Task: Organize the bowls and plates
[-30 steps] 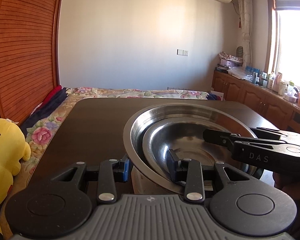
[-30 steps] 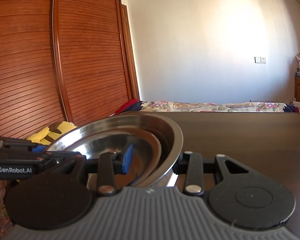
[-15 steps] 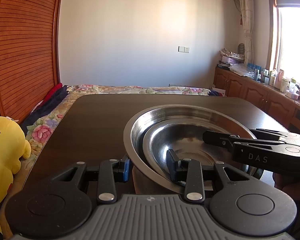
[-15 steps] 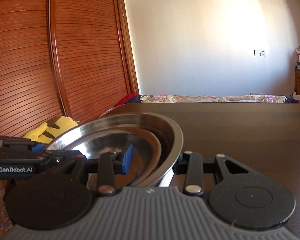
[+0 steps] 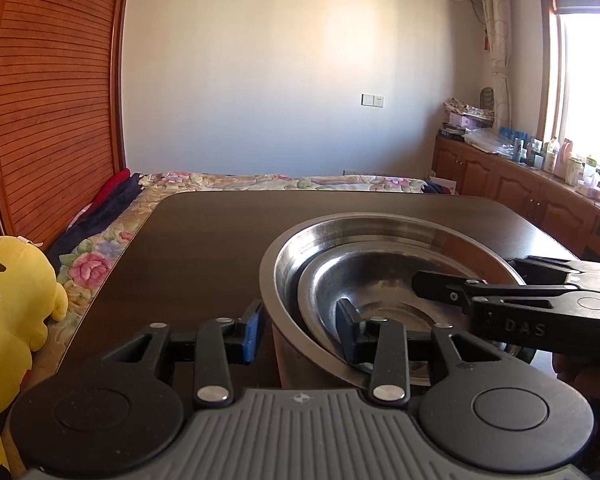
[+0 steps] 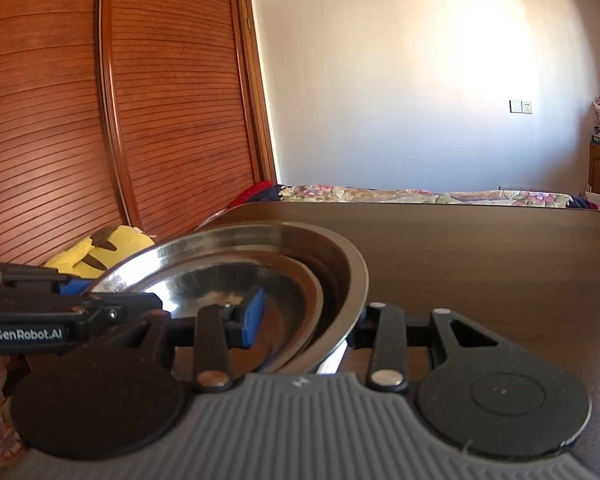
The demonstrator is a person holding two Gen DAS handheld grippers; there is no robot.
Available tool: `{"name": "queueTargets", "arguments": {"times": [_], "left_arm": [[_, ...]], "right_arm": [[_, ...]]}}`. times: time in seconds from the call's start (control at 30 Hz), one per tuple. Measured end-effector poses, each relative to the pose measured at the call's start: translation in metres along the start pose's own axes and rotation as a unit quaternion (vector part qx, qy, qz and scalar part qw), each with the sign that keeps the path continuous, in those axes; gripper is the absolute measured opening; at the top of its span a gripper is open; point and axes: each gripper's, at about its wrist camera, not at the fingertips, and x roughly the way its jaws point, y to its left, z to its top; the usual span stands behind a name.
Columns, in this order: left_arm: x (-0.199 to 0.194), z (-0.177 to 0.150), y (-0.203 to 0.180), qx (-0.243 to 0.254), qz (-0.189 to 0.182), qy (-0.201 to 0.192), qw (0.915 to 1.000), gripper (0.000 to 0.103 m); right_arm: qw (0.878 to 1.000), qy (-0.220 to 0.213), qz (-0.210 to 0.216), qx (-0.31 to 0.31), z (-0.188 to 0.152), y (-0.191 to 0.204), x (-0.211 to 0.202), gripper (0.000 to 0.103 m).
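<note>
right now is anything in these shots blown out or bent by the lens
Left wrist view: the window is blown out white, and the wardrobe door bows. Right wrist view: a soft sun patch washes the wall, and glare streaks the outer bowl.
</note>
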Motion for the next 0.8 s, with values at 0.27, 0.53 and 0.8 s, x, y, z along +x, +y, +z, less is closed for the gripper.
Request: {"name": "queueTargets", "arguments": {"times": [0.27, 0.53, 0.8], "left_arm": [[0.001, 0.000, 0.003, -0.002, 0.007, -0.005, 1.0000, 0.074], [-0.003, 0.003, 0.002, 0.001, 0.024, -0.019, 0.9995, 0.093], [-0.012, 0.009, -0.004, 0.011, 0.040, -0.037, 0.9984, 0.103]], "right_arm": [[1.000, -0.003, -0.019, -0.020, 0.004, 0.005, -0.004, 0.067], [0.999, -0.016, -0.039, -0.023, 0.006, 0.003, -0.010, 0.076], [0.997, -0.032, -0.059, -0.023, 0.006, -0.003, -0.022, 0.095]]}}
